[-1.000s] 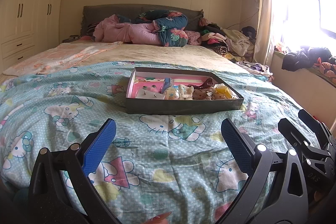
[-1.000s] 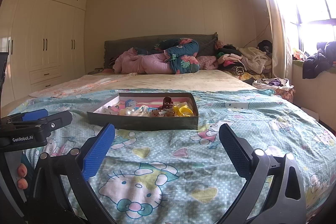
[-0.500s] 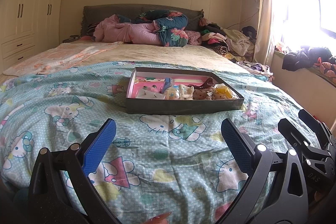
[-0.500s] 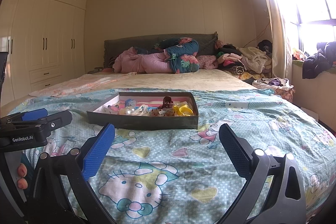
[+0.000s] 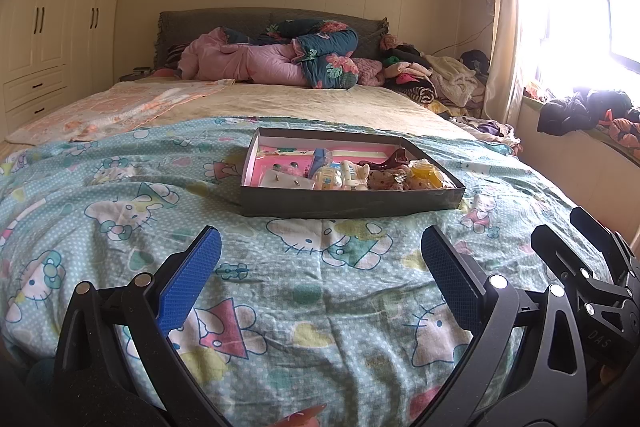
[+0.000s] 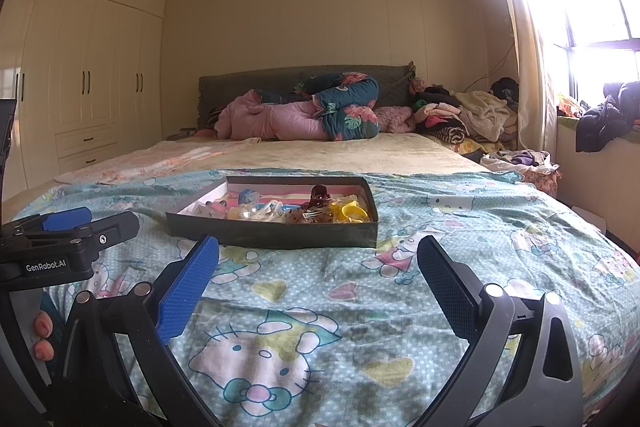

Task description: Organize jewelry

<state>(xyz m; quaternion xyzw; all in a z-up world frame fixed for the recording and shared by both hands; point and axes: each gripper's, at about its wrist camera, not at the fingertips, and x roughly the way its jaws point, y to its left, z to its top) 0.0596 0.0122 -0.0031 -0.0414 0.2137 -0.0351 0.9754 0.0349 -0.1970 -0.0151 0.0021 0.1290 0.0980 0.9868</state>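
A shallow dark box [image 5: 352, 205] with a pink lining sits on the Hello Kitty bedspread; it also shows in the right wrist view [image 6: 276, 235]. It holds mixed small pieces: earring cards [image 5: 286, 179], a dark red hair clip [image 5: 390, 161], yellow rings [image 6: 354, 213] and pale trinkets. My left gripper [image 5: 320, 283] is open and empty, well short of the box. My right gripper [image 6: 318, 289] is open and empty, also short of the box. The other gripper shows at the edge of each view.
The bedspread [image 5: 120, 211] covers the near half of the bed. Rolled pink and floral quilts [image 5: 280, 63] lie at the headboard, a clothes pile [image 5: 432, 79] at the far right. Wardrobes [image 6: 80, 79] stand left, a window ledge [image 5: 580, 147] right.
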